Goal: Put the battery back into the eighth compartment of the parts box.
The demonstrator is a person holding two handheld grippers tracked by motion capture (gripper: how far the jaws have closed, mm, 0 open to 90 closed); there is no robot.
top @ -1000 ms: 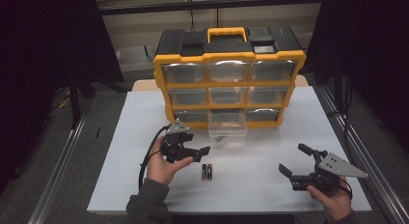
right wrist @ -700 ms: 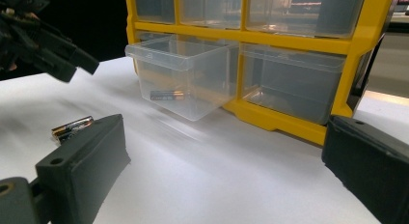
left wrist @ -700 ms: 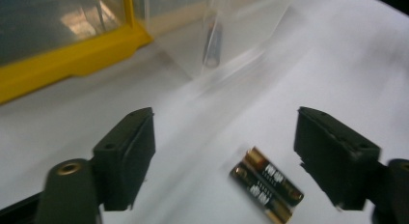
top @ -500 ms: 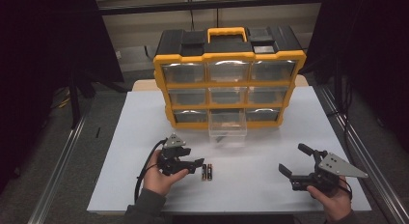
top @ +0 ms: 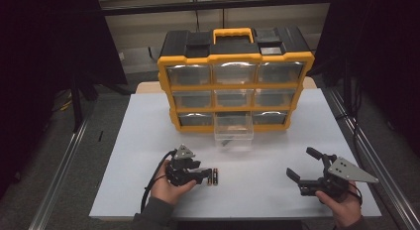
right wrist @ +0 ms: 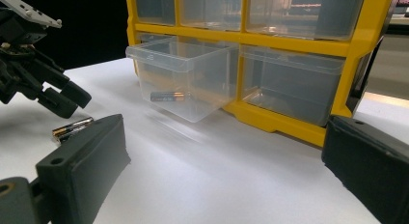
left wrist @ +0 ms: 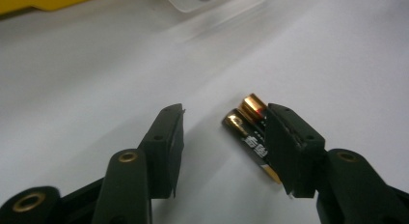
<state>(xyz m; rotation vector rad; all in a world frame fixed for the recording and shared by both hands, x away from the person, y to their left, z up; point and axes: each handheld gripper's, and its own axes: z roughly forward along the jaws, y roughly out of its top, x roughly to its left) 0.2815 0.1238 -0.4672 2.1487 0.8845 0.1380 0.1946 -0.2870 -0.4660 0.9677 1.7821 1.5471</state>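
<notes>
Closing over two AA batteries [left wrist: 251, 139] on the white tabletop [top: 277, 190], left gripper [top: 200, 174] with jaws still apart, not yet pressing. Batteries lying side by side, touching, hard against the inner face of one jaw, well clear of the other. Resting farther along the tabletop, right gripper [top: 303, 166], jaws wide apart and empty. Beyond those jaws, a pulled-out clear drawer [right wrist: 185, 79] of the yellow organizer [top: 235, 81], one battery [right wrist: 166, 95] inside.

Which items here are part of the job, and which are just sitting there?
In the job:
- two black-and-gold batteries
- left tool, jaws just closing around them
- pulled-out clear plastic drawer

Idle:
- right tool, open
- yellow-and-black drawer organiser
</notes>
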